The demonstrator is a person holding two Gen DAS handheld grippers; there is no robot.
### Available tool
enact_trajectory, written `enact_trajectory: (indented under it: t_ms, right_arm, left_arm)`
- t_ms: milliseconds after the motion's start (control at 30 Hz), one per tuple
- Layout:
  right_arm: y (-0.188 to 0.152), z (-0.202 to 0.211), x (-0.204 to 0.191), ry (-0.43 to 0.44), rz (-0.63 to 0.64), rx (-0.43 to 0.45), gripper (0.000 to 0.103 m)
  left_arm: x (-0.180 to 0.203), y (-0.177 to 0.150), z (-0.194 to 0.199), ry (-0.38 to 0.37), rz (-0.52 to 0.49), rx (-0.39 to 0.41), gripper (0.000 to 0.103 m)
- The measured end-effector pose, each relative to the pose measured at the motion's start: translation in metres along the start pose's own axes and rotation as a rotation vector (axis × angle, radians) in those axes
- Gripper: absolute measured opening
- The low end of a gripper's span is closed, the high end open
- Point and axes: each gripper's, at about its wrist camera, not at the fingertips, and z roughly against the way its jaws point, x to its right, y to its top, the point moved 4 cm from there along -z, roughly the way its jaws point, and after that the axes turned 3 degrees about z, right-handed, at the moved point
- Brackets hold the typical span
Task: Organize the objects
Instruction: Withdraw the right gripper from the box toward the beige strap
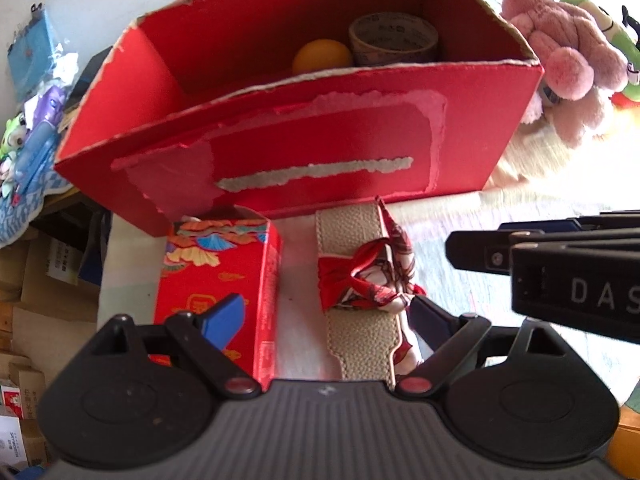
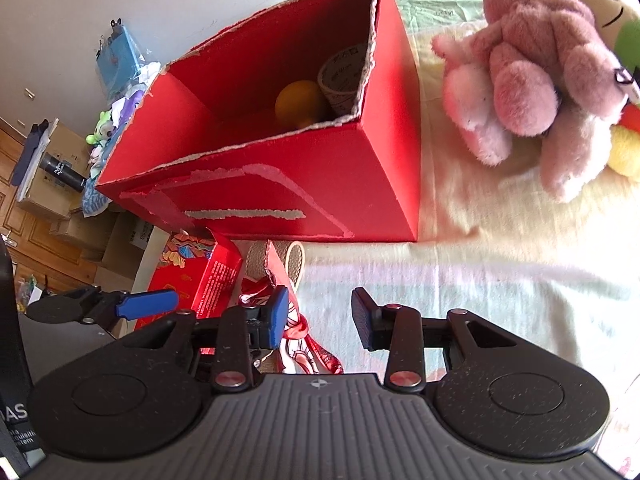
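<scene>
So the big red cardboard box (image 1: 296, 152) sat open on the pale cloth-covered table (image 2: 500, 280), top edges all torn up. Inside, at the far right end, were an orange ball (image 1: 322, 56) and a roll of tape (image 1: 394, 38), right beside each other.

Just in front of the box's near wall were 2 things side by side: a small red patterned carton (image 1: 218, 280) on the left and a beige leather strap (image 1: 356, 232) with a red and white scarf (image 1: 374, 276) knotted around it on the right.

The left gripper (image 1: 324, 316) hung low over those 2, fingers spread wide, 1 blue pad over the carton and the other by the scarf knot, not pinching anything. The right gripper (image 2: 320, 318) was just to the right of it, fingers also apart and holding nothing, the left one near the scarf.

Off to the right of the box, a pink plush toy (image 2: 532, 76) lay on the table, touching a green plush (image 2: 616, 12).
</scene>
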Motion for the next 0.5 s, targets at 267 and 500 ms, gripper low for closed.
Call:
enact_trajectory:
  t_ms: [267,500]
  right_arm:
    - [-0.004,-0.010,0.000,0.046,-0.007,-0.024,0.039]
    - [-0.008,-0.018,-0.002,0.068,0.001,-0.052,0.038]
  left_arm:
    - [-0.005,-0.010,-0.005,-0.072,0.008,0.028,0.093]
    - [-0.008,-0.021,0.005,-0.190,0.020,0.087,0.086]
